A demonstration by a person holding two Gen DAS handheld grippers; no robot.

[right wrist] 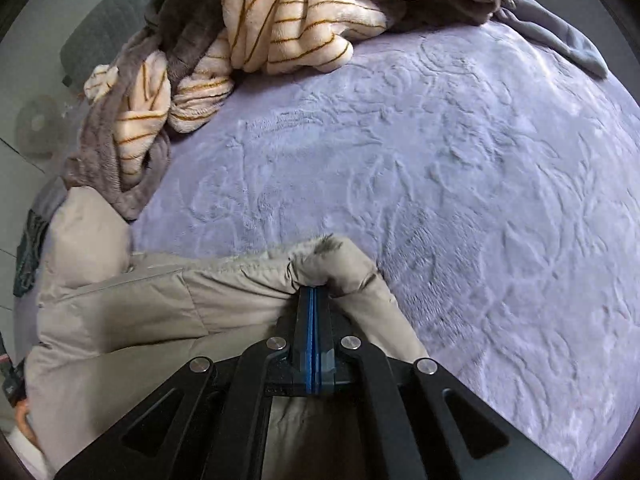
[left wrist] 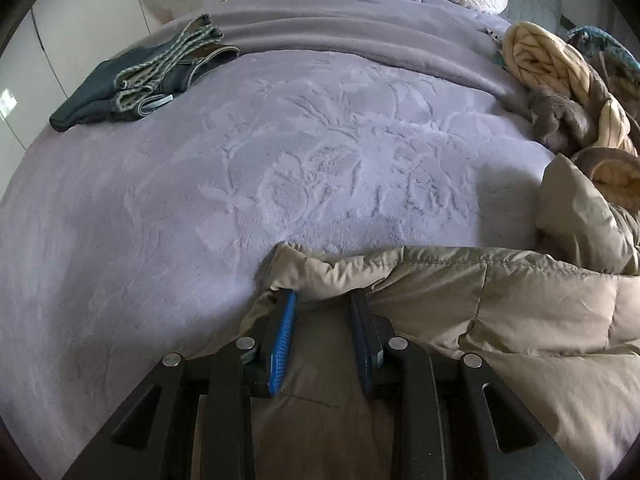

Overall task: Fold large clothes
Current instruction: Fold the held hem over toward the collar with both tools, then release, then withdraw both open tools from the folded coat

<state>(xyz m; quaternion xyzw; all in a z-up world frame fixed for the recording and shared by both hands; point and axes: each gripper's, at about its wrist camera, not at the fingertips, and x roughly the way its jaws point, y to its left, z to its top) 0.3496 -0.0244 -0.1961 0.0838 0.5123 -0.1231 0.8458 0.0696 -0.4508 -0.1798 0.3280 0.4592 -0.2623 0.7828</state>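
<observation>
Gripping one beige jacket (left wrist: 500,312): both grippers' fingers (left wrist: 286,320), pinched shut on fabric.

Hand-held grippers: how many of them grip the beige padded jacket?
2. The left hand-held gripper holds one bunched edge of the beige padded jacket; the right hand-held gripper is shut on another edge.

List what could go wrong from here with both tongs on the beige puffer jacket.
1. The right tongs pinch only a thin bit of the puffer jacket at its edge; the slick fabric could slip out.
2. The left tongs hold a bulkier bunch with the jaws partly apart, so the two sides may be carried unevenly and the fold skew.
3. The striped blanket pile lies close by; the jacket could snag on it.
</observation>
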